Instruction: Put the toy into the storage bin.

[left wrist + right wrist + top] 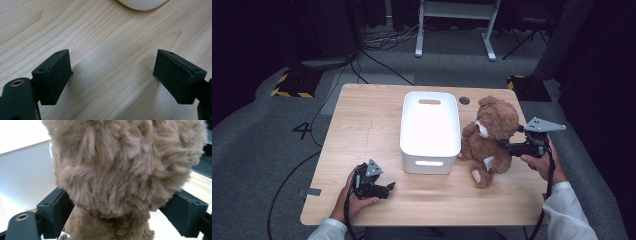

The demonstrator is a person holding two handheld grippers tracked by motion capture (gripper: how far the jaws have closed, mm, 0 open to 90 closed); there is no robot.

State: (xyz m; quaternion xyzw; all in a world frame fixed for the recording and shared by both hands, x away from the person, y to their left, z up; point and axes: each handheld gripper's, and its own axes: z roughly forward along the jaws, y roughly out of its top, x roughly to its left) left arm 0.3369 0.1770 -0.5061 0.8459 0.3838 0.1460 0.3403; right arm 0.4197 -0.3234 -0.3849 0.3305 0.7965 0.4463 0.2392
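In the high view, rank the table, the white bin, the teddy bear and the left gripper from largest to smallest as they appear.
1. Table
2. White bin
3. Teddy bear, slightly smaller than the bin
4. Left gripper, clearly the smallest

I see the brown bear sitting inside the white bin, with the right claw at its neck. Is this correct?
Not quite. The bear sits on the table beside the white bin, to its right, not inside it; the high view shows this. The right claw is indeed at its neck, jaws on either side.
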